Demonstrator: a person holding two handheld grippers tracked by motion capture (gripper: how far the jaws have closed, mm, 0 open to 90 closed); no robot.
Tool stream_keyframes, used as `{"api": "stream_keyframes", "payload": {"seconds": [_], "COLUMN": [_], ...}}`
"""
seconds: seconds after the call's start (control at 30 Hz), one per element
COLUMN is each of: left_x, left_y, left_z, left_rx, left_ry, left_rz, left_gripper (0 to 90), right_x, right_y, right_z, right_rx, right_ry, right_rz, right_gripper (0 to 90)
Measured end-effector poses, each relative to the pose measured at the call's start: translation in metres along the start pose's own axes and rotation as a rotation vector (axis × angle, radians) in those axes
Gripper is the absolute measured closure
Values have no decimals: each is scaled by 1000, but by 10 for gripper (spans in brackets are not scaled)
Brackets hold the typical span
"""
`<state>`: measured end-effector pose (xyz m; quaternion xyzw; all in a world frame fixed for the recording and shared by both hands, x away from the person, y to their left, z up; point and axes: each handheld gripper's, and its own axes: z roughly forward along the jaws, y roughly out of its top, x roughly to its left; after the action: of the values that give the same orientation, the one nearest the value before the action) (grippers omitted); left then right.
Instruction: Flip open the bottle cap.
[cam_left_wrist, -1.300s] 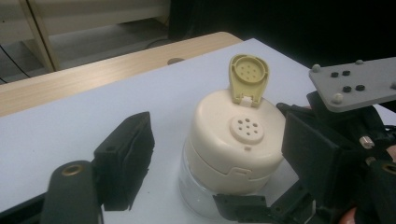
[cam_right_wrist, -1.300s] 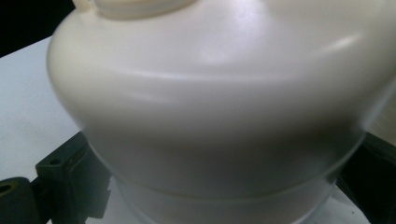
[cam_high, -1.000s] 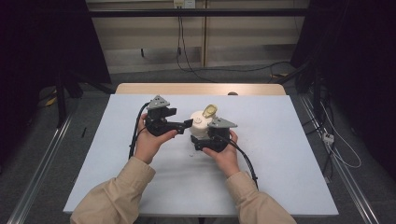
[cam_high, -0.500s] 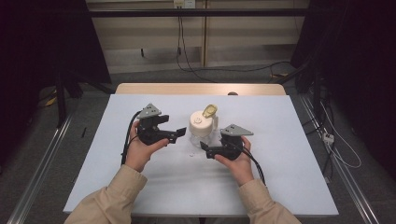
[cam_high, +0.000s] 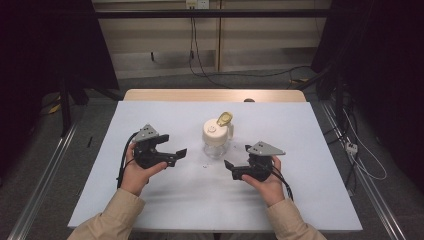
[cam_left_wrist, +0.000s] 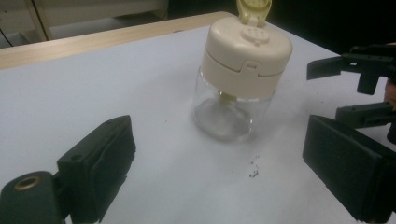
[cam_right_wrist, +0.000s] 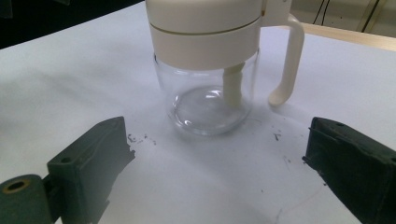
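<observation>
Setting: white table (cam_high: 150, 200) in a dim room, a wooden strip along its far edge, dark curtains to left and right, cables trailing on the floor beyond.
Task's thing: small glass jar (cam_high: 217, 146) with a cream lid (cam_high: 216, 132), standing upright near the middle of the table, between the two grippers and slightly farther away than both.
Jar details: yellow flip cap (cam_high: 224, 118) stands raised at the far side of the lid; a cream handle (cam_right_wrist: 286, 60) hangs down one side, seen in the right gripper view; the glass looks empty, with a cream stem inside.
Left gripper (cam_high: 177, 155): held in the person's left hand, left of the jar and apart from it; jaws spread wide with nothing between them, having just been opening a little further.
Right gripper (cam_high: 229, 169): held in the right hand, near and to the right of the jar, not touching it; jaws spread wide, empty.
Table marks: a few dark specks (cam_left_wrist: 253, 169) on the surface just in front of the jar.
Done, as I judge it: the jar is set down upright and released by both grippers, lid seated on the glass, flip cap open.
Left to do, as I judge it: little to nothing on the jar; if the cap is meant to be closed, that step is not yet done.
</observation>
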<state>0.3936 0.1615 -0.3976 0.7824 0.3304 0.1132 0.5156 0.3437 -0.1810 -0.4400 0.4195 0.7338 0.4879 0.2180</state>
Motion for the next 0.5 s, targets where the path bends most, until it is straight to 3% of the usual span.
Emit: {"api": "stream_keyframes", "payload": {"seconds": [0.27,0.5], "left_x": [8,9], "left_y": [-20,-27], "left_z": [-14,-19], "left_rx": [-1,2], "left_ry": [17,4], "left_rz": [-23,-7], "left_gripper": [86,82], "right_x": [-6,-11], "right_y": [-8,-14], "right_z": [-18,-30], "right_rx": [-9,-13], "right_ry": [7,4], "right_rz": [-2,1], "right_gripper": [60,63]}}
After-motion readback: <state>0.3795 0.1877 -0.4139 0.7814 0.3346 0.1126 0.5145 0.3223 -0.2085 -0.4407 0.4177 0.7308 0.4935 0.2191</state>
